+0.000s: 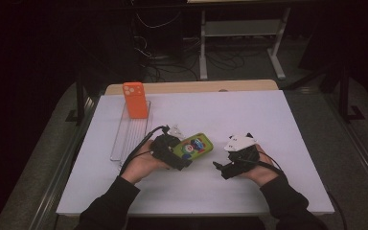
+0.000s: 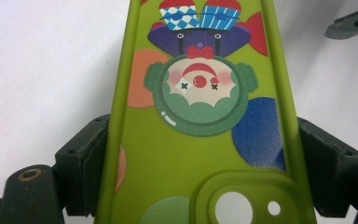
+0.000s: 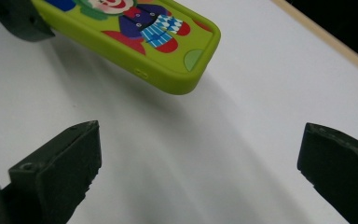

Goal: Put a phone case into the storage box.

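Near the middle of the white tabletop (image 1: 249,120), slightly toward seven o'clock, the left claw (image 1: 184,160) is holding a green phone case (image 1: 196,146) printed with a clown. In the left gripper view its two black jaws are pressing on the case's long edges at the camera-hole end (image 2: 233,207), so the grip is looking wide but firm, and the case (image 2: 200,140) is jutting out from the claw toward two o'clock, apparently lifted a little off the sheet, judging by the shadow under it in the right gripper view. The right claw (image 1: 220,168) is waiting at about four o'clock from the case, jaws standing wide apart with nothing between them, pointing at the case's free end (image 3: 168,51).

My reading is that the carrying step is under way: the case is picked up and is probably heading for the clear ribbed rack (image 1: 132,132) at ten o'clock, where an orange phone case (image 1: 135,99) is already standing upright at the far end. The next move is calling for a tilt of the case onto its edge and a careful line-up with a free slot, with the right claw perhaps steadying the far end.

Some things are hard to judge: the rack's slots are nearly invisible against the sheet, a small clear object (image 1: 176,130) just beyond the left claw is too faint to identify, and the dark surroundings are swallowing the room beyond
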`<action>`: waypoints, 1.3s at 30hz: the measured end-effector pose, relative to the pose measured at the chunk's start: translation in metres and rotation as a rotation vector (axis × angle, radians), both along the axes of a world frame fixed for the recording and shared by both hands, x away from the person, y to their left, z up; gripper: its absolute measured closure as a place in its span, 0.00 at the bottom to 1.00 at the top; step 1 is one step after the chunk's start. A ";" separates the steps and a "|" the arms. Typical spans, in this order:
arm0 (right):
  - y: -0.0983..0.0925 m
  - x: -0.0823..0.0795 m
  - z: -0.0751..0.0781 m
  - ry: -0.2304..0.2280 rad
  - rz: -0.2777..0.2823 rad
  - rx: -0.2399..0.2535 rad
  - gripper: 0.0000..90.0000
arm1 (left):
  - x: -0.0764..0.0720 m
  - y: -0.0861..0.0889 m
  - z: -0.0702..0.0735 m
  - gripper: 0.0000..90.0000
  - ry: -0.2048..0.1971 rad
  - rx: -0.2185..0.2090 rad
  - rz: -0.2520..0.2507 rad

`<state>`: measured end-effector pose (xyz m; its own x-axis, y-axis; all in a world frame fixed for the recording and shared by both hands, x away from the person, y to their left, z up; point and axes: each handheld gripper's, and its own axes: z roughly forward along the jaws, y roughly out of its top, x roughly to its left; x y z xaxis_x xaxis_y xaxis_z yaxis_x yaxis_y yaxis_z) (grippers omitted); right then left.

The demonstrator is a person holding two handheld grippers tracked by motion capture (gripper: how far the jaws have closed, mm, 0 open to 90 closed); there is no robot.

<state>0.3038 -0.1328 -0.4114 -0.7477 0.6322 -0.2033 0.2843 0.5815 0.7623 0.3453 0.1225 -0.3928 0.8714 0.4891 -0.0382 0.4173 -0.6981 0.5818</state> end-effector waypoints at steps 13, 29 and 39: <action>0.010 -0.009 -0.003 -0.198 0.064 -0.209 0.00 | 0.000 0.000 0.001 0.17 0.007 0.005 -0.014; 0.017 -0.018 -0.005 -0.372 0.087 -0.331 0.00 | -0.002 -0.002 -0.001 0.17 0.012 -0.026 0.005; 0.024 -0.021 -0.007 -0.516 0.147 -0.463 0.00 | -0.002 -0.002 -0.001 0.17 0.024 -0.026 0.013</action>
